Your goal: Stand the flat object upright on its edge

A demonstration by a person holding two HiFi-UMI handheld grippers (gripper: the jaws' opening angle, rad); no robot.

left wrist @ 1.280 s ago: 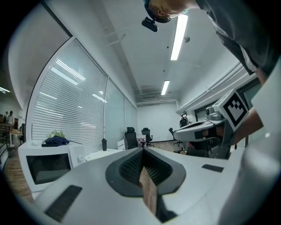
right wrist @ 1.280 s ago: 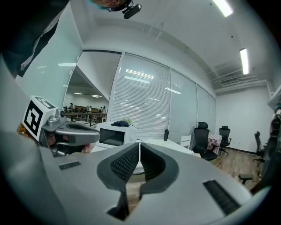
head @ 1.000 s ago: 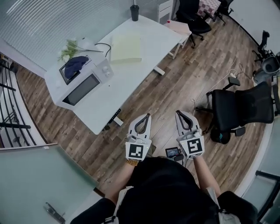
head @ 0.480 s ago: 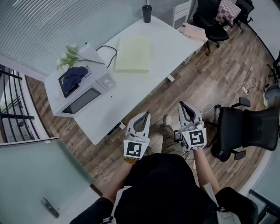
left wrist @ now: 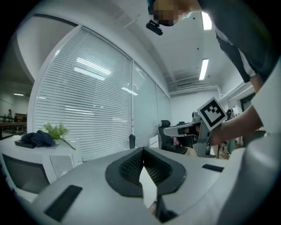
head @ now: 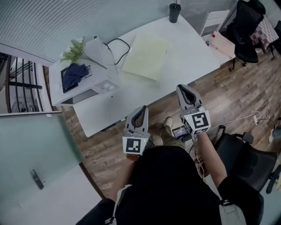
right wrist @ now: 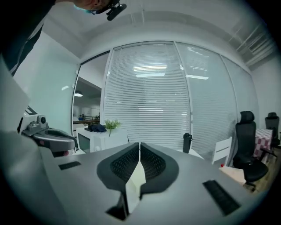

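left gripper (head: 143, 110): jaws clenched tight, nothing in them
right gripper (head: 183, 89): jaws clamped together too, empty
flat pad (head: 146, 57): lying on the tabletop (head: 186, 52), 12 o'clock of both

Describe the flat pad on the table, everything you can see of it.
The pad is a thin, pale yellow-green rectangle, plain and matte, perhaps foam or plastic. It lies flat on the white table, skewed to the table's edges. Nothing rests on it. A black cable curls near its left edge, and a dark cup stands beyond it. The left hand-held gripper and right hand-held gripper are both apart from it.
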